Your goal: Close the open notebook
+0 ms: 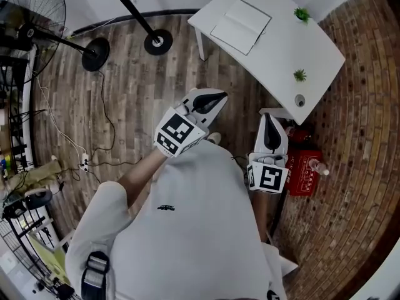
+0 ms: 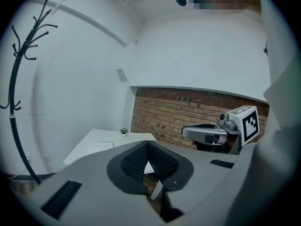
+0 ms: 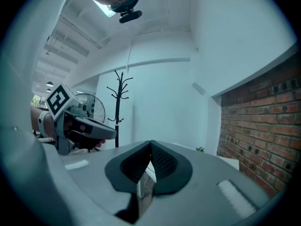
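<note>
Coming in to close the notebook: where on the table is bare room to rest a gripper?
On the white table, the middle band is bare, between the open notebook and the far plant and near plant. Tighter: the narrow strip along the notebook's near edge, and the end by the near plant and a round fitting.

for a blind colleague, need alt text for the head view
An open notebook lies on a white table ahead of a person. Their left gripper and right gripper are shut and empty, over a wooden floor.
</note>
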`<state>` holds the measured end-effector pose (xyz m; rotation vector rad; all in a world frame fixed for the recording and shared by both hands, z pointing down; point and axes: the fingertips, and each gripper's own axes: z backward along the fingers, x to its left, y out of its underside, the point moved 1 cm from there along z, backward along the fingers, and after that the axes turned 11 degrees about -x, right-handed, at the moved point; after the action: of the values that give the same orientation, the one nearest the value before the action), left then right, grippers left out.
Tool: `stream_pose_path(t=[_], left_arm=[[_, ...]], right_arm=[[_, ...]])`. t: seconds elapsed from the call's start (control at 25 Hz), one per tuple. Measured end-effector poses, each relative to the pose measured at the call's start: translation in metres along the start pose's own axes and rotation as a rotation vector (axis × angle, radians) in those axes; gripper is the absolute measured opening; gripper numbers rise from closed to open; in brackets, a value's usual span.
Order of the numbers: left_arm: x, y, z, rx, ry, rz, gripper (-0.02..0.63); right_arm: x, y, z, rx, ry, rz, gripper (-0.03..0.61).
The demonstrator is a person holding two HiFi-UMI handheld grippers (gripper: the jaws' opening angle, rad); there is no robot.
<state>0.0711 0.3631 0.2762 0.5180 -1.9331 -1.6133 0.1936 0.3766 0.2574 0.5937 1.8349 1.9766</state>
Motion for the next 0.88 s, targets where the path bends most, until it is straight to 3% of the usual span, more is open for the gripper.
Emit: stream_pose_path(t=[0.28,0.48,0.88], left_arm=[[0.065,-0.002,-0.049,0.003,0.072,0.029,0.009],[0.13,-0.027,-0.088,-0.005,0.124,0.04,0.009],[0.235,-0.056,-0.119,0.017,0.193,0.063,0.009]], right_arm=[[-0.015,0.006,-0.074,0.004,0.045,0.016,0.011],[-0.024,0.01,-0.149,0.035,0.085,0.011,0.011],[-0.026,0.005,-0.275,0.046,0.118,0.025,0.011]])
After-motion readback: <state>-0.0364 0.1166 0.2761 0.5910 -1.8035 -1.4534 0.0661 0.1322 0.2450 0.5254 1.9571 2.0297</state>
